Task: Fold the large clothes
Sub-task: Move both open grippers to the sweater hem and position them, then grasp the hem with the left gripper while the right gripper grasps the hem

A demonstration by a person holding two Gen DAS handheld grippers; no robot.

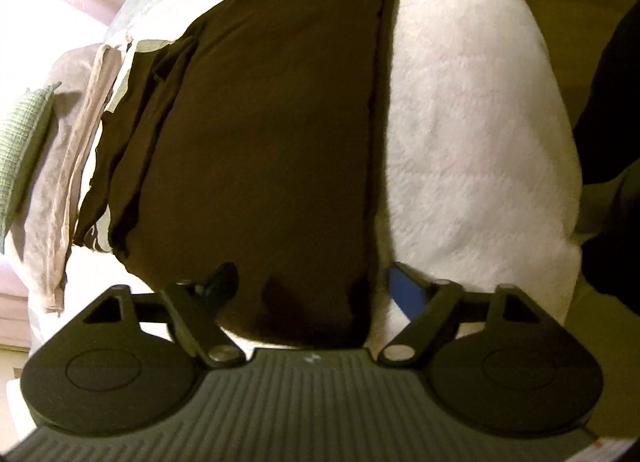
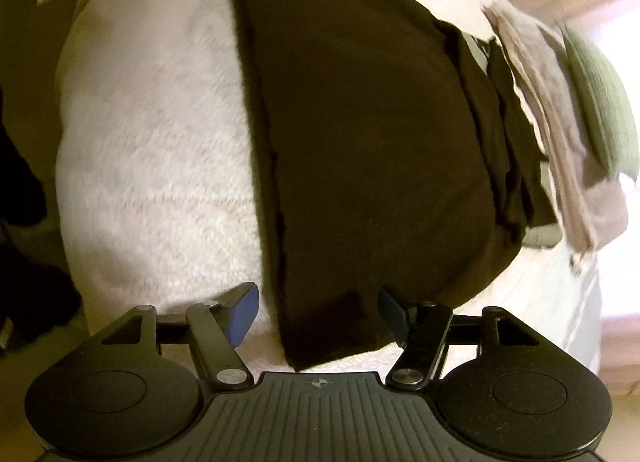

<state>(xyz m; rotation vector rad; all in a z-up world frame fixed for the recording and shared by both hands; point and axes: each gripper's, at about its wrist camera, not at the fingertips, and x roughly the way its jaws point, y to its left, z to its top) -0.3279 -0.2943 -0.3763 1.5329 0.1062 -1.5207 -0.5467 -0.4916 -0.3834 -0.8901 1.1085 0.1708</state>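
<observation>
— Where does the left camera sit?
— On the left hand-held gripper (image 1: pixel 310 286). It looks down and forward along the fingers, very close to the brown cloth (image 1: pixel 272 134) on the white blanket (image 1: pixel 472 134).
— And the right one?
— On the right hand-held gripper (image 2: pixel 318 316), just as close, looking down at the brown cloth (image 2: pixel 360 134) from the other end.
— So they face each other?
— Yes. The left view shows the tip of the other gripper at its top edge, past the far end of the cloth.
— What do both see?
— The same cloth, the white blanket (image 2: pixel 152 134), the beige cloth (image 1: pixel 76 166) and the green pillow (image 1: pixel 22 150) near the window side.
</observation>
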